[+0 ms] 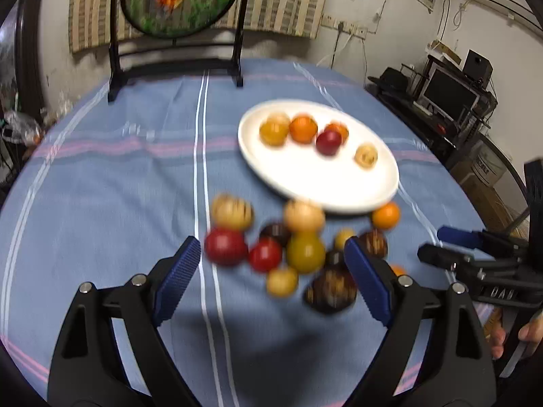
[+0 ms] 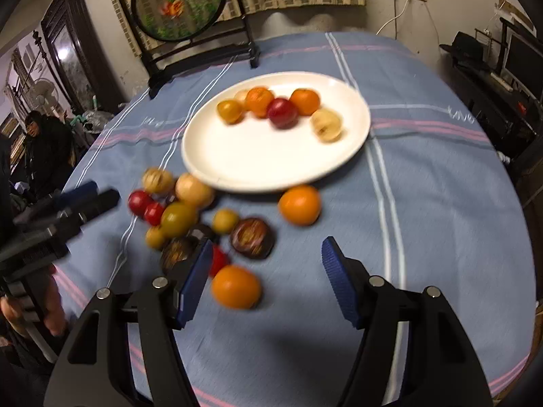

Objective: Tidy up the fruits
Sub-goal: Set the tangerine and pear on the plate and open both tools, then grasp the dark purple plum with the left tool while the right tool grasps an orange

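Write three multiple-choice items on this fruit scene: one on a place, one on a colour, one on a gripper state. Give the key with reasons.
1. Where does the orange fruit nearest the plate lie?
A. On the plate
B. On the cloth beside the plate's rim
C. Between closed jaws

2. What colour is the plate?
A. White
B. Black
C. Green

3. How do the right gripper jaws stand?
A. Shut on a fruit
B. Shut on nothing
C. Open, holding nothing

Key: 1 B, it rests on the blue tablecloth just off the rim. 2 A, the plate shows plain white in both views. 3 C, the blue pads stand wide apart, with another orange lying on the cloth near the left pad, ungripped.
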Motion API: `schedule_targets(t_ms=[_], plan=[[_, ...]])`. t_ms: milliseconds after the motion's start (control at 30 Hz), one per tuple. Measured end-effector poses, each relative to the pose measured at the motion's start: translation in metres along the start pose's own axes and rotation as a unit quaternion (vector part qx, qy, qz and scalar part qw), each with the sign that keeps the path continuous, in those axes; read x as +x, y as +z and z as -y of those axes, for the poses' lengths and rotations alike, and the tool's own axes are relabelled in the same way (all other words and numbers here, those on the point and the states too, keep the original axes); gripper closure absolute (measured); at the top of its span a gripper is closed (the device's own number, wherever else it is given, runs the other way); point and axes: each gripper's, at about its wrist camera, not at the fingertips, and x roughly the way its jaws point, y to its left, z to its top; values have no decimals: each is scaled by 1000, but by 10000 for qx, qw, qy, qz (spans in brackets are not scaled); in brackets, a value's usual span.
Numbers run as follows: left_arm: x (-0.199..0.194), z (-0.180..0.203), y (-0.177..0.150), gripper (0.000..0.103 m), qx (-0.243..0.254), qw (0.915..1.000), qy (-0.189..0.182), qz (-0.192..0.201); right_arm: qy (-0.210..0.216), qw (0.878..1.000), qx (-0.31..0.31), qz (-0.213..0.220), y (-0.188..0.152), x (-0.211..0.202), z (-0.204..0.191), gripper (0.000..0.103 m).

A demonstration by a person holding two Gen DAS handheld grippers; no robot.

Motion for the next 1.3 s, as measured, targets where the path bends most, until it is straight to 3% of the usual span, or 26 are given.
schedule_targets(t_ms=[200, 600, 633, 700, 833, 967, 1300], plan=[[-5, -10, -27, 15, -42, 9999, 28, -122, 82, 9999, -102, -73, -15, 3, -15, 36], [-11, -25, -33, 14, -253, 9995, 71, -183, 56, 9990, -404, -189, -29, 28, -26, 36], [-9, -23, -35, 14, -233, 9995, 35, -231, 22, 9990, -427, -128, -29, 30, -26, 40], [-8, -17, -37, 14, -172, 9994, -36, -289, -17, 9988, -462, -180, -29, 40, -24, 61], [1, 8, -43, 14, 99, 9983, -319, -473, 83, 9992, -367, -137, -31, 45, -17, 63], [9, 31, -47, 14, 354, 9964, -580, -513, 60, 9998, -186, 6, -35, 25, -3, 63], [52, 51, -51, 15, 525, 9946, -381, -816, 161, 9992, 312, 214, -47, -8, 38, 63]])
